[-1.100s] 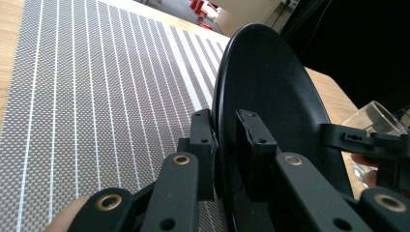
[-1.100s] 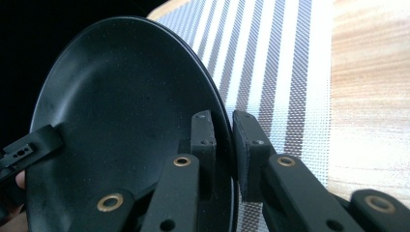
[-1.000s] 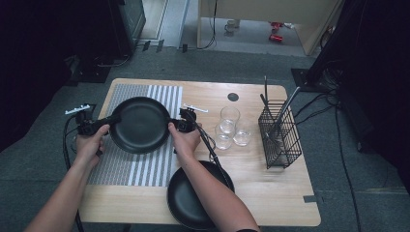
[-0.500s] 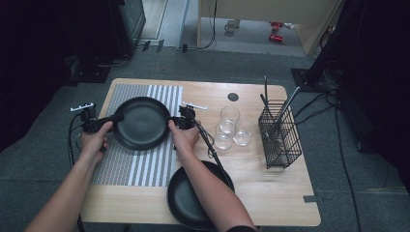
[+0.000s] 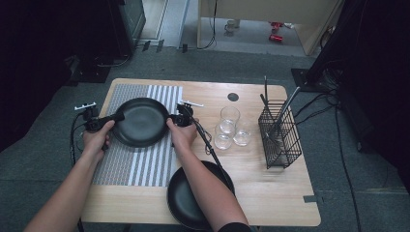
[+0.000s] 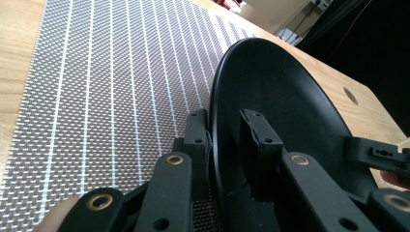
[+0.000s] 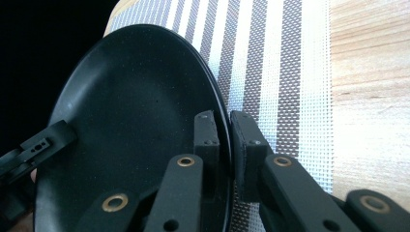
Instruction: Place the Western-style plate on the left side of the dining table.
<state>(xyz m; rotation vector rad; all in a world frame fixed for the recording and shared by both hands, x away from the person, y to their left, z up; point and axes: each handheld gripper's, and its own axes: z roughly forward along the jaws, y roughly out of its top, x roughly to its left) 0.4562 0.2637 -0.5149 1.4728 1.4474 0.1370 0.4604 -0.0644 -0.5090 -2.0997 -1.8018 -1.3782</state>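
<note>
The left tool [image 5: 104,121] has the plate's [image 5: 142,121] left rim between its jaws, which have just been opening: in the left gripper view a gap shows beside the inner pad, so the hold looks slack. The right tool [image 5: 178,119] pinches the opposite rim tight. The plate sits low over the striped mat [image 5: 140,164], far end. It looks stiff, smooth, likely breakable and slippery; opposite rims are the sensible hold. The mat nearer the person lies free; glasses [image 5: 229,128] stand just right, a second plate [image 5: 193,203] at the surface's [image 5: 270,193] near edge.
</note>
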